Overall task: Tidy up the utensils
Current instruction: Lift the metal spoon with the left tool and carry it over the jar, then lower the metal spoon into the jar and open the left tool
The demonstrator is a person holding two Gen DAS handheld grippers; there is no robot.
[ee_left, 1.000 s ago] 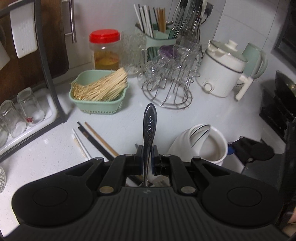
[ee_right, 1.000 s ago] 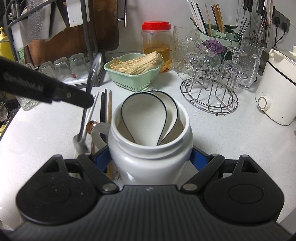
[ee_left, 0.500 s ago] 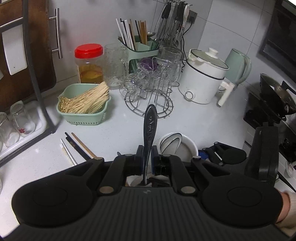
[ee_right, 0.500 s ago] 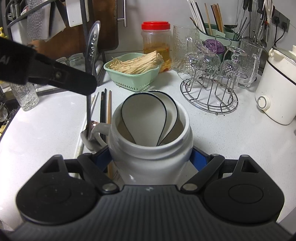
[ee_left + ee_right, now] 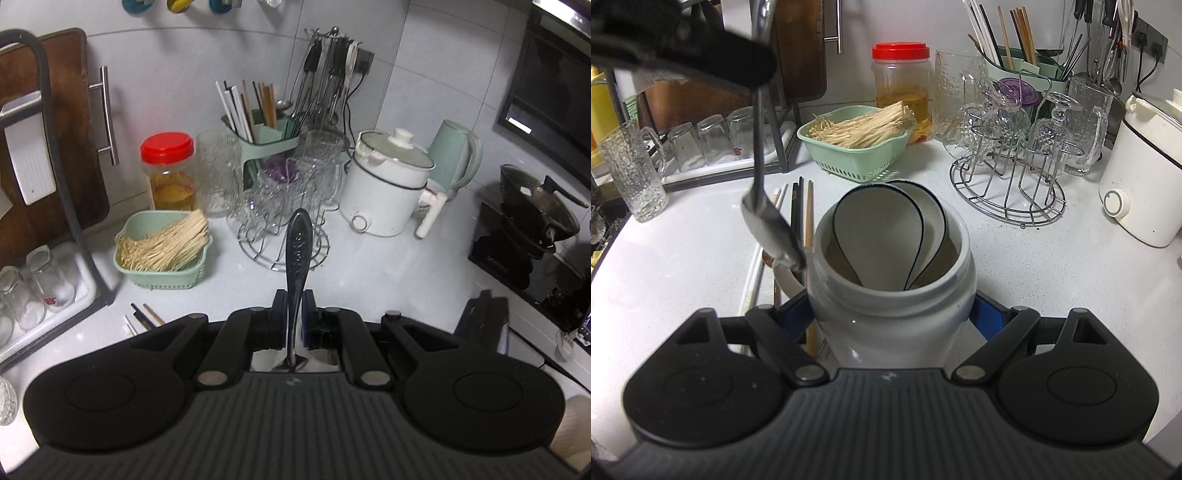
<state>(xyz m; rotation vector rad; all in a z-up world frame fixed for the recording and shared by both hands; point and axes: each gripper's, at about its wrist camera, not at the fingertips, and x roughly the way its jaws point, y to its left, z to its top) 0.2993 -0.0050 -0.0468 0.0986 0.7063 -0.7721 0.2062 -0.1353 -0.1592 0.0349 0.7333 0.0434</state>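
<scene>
The metal spoon (image 5: 297, 254) is clamped by its handle in my left tool (image 5: 294, 325), hanging bowl-down in the air just left of the white jar (image 5: 892, 291). My right tool (image 5: 892, 317) is clamped on that jar, which holds two ceramic spoons (image 5: 882, 232). Chopsticks (image 5: 801, 206) lie on the worktop (image 5: 1052, 277) beside it.

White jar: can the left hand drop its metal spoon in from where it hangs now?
Probably yes. The metal spoon hangs bowl-down just left of the white jar; two ceramic spoons inside leave room in the mouth.
</scene>
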